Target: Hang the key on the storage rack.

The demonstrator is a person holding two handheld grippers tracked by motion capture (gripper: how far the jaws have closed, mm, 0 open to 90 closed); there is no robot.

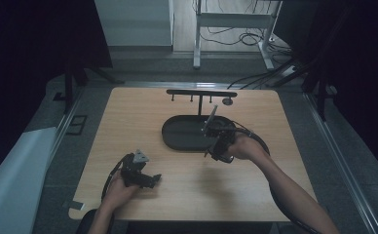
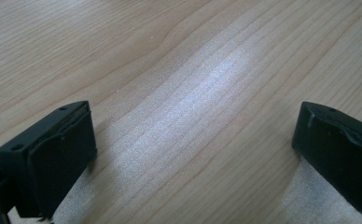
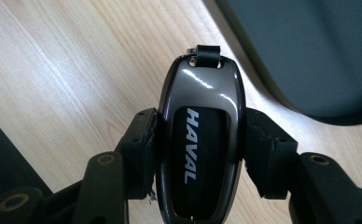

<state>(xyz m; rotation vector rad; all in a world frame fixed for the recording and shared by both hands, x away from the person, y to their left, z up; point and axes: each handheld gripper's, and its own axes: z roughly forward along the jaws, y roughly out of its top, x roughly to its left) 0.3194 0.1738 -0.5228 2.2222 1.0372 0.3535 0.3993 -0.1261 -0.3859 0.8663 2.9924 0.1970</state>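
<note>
Two fingers (image 3: 137,144) of right gripper (image 3: 200,140) pinching car key (image 3: 200,135) by its sides, strap loop forward. Held above tabletop (image 3: 67,70) just beside rim of dark oval tray (image 3: 309,51). Left gripper (image 2: 193,144) spread wide, nothing between, low over bare wood near front edge. Pickup judged done; placing left, perhaps in tray or on hook rack (image 1: 201,92) behind. Plenty of open room around tray; rack post close behind.
</note>
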